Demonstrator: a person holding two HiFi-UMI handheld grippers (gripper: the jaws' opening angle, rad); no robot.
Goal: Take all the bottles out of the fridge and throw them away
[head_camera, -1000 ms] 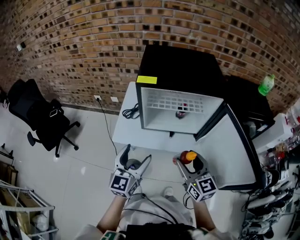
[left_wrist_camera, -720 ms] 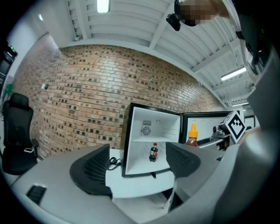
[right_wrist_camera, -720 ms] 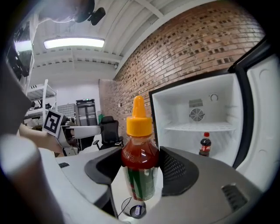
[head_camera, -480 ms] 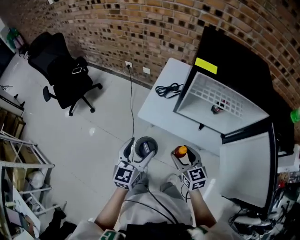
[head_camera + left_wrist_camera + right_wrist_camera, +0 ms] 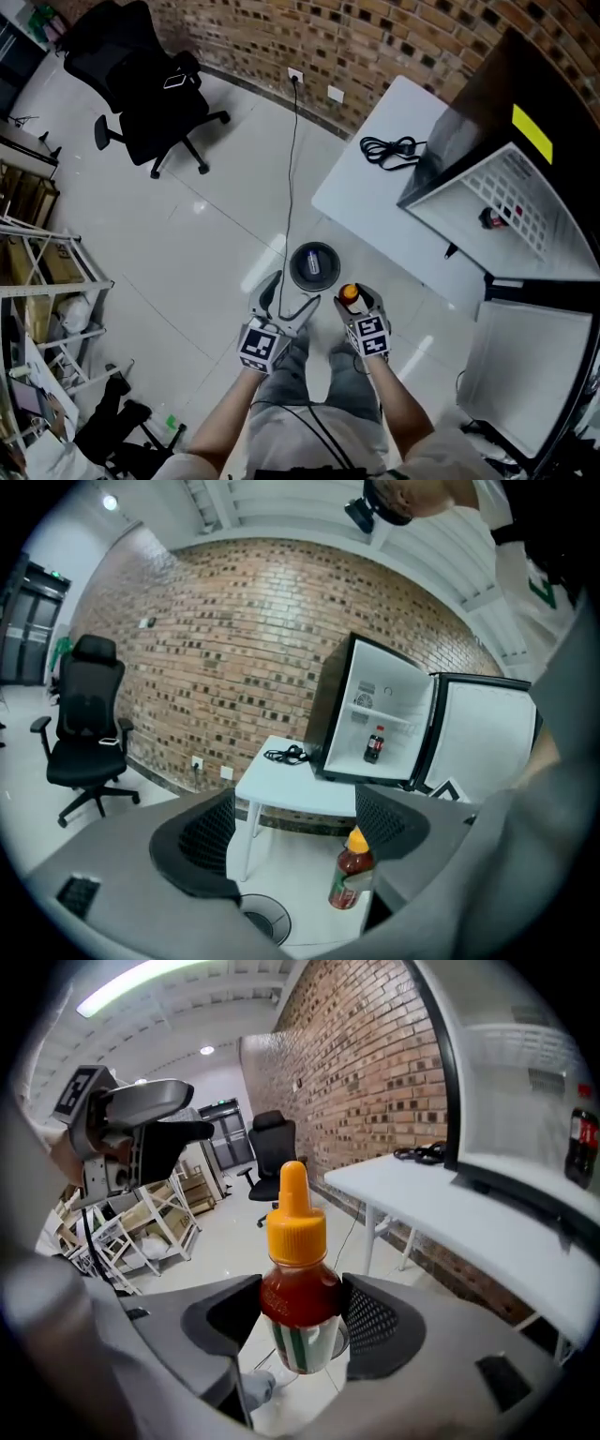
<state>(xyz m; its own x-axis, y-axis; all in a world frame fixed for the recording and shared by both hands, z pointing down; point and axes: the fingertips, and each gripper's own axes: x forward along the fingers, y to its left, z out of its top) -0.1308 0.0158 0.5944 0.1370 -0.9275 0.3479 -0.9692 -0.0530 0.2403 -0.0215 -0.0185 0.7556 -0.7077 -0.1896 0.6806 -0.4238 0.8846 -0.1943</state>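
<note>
Orange-capped sauce bottle (image 5: 298, 1279) sits clamped at its belly in the right claw (image 5: 301, 1323), near the trash bin (image 5: 314, 264). Left claw (image 5: 295, 832) gapes empty. Looks like light, squeezy plastic, so grab the body, never that tapered cap.

No legible text: the yellow sticker (image 5: 532, 134) on the fridge (image 5: 565, 98) looks blank; labels on the sauce bottle (image 5: 298, 1307) and cola bottle (image 5: 375, 745) are unreadable.
</note>
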